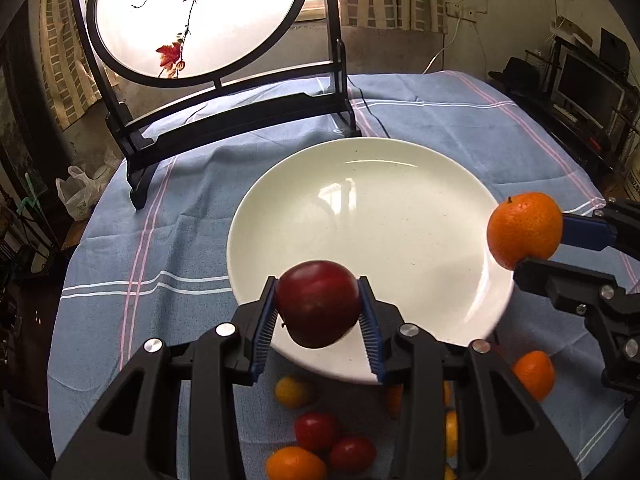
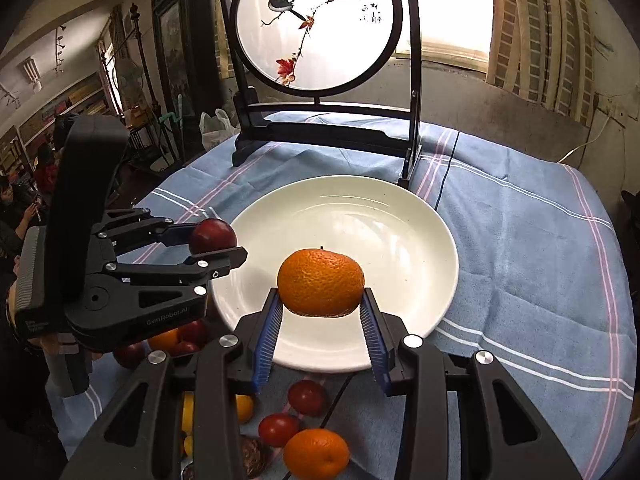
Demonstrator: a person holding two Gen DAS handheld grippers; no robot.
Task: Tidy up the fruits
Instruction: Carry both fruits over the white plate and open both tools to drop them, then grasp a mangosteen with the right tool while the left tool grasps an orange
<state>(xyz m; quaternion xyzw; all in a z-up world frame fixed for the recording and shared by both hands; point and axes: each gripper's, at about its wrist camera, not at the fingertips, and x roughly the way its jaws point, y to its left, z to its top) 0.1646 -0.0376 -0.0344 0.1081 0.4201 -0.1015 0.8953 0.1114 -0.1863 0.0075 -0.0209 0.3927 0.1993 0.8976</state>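
The left gripper (image 1: pixel 318 308) squeezes a dark red round plum (image 1: pixel 318 304) between its blue pads, up in the air over the near edge of the big round white plate (image 1: pixel 360 208). The right gripper (image 2: pixel 322 312) squeezes a bumpy orange mandarin (image 2: pixel 320 282) over the plate's near edge too. More small red and orange fruits (image 2: pixel 316 454) lie on the blue striped cloth (image 2: pixel 520 240) just in front of the plate.

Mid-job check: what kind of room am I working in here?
Probably a lived-in home or small shop room: a round table under a blue striped cloth, a black-framed round bird-painting screen, curtained window, cluttered shelves behind.
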